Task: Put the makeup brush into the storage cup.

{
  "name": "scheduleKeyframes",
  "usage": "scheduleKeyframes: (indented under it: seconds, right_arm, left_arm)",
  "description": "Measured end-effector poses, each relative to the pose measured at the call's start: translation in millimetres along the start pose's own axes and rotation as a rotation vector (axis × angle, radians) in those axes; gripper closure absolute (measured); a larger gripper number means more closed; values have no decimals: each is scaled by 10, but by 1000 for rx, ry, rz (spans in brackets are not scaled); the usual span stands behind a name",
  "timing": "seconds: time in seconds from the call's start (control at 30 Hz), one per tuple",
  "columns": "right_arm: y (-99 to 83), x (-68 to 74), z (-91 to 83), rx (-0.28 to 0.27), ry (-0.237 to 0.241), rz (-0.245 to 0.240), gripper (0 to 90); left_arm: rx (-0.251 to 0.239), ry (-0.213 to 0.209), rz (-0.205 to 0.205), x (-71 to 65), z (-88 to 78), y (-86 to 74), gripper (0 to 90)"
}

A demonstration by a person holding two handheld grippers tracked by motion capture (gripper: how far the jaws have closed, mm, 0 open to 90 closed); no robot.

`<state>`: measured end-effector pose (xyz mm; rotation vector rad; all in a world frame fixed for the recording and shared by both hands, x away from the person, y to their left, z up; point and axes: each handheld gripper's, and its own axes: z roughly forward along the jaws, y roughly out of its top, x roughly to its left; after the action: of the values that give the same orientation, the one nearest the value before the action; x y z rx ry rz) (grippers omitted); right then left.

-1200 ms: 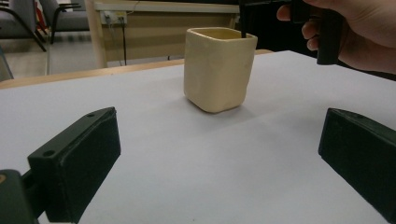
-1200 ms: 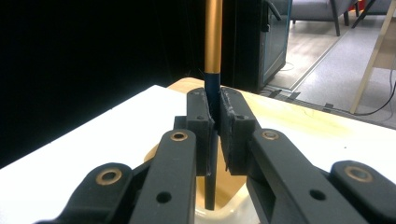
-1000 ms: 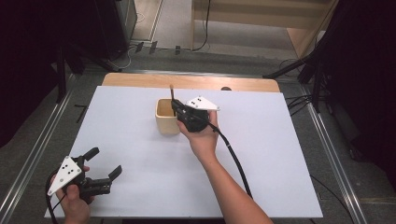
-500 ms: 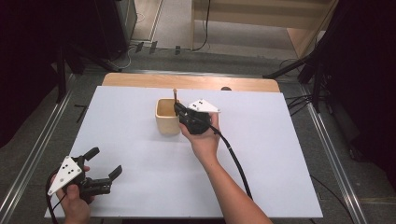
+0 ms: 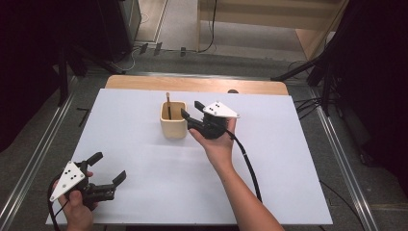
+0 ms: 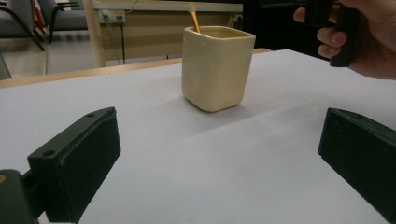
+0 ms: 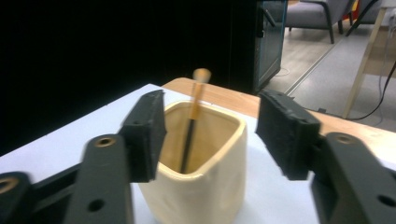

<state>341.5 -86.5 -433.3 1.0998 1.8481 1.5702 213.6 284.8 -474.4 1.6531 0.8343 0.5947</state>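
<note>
A cream square cup (image 5: 173,126) stands on the white table (image 5: 144,154), past its middle. A thin wooden-handled brush (image 5: 168,103) stands in the cup, bristle end up, leaning on the far-left corner. My right gripper (image 5: 189,109) hovers just right of the cup, open and empty. Its own view looks between its jaws at the cup (image 7: 201,182) and the brush (image 7: 195,112), with the right gripper (image 7: 212,135) above the rim. My left gripper (image 5: 109,166) sits open and empty near the front left corner. From the left gripper (image 6: 219,163), the cup (image 6: 217,70) is farther off.
The white sheet covers a wooden table whose far edge (image 5: 192,84) shows bare wood. A black cable (image 5: 248,163) trails from the right gripper along the forearm. The person's right hand (image 6: 369,37) appears at the upper right of the left gripper view.
The right gripper has drawn back a little to the right of the cup. The brush now stands free in the cup. The left gripper has stayed put.
</note>
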Motion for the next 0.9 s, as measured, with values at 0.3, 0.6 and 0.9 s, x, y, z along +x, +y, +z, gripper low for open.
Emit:
scheduleKeyframes:
  seconds: [0.3,0.6,0.9]
  right_arm:
    - [11,-98,-261,15,12,-1,101]
    - [-74,-210,-499,4,9,-15,0]
    - [-228,-360,-700,19,-23,-4,0]
  left_arm:
    - [2,-3,2,-18,11,1,0]
    - [2,-2,2,-19,14,-1,0]
    - [5,-3,8,-25,23,0,0]
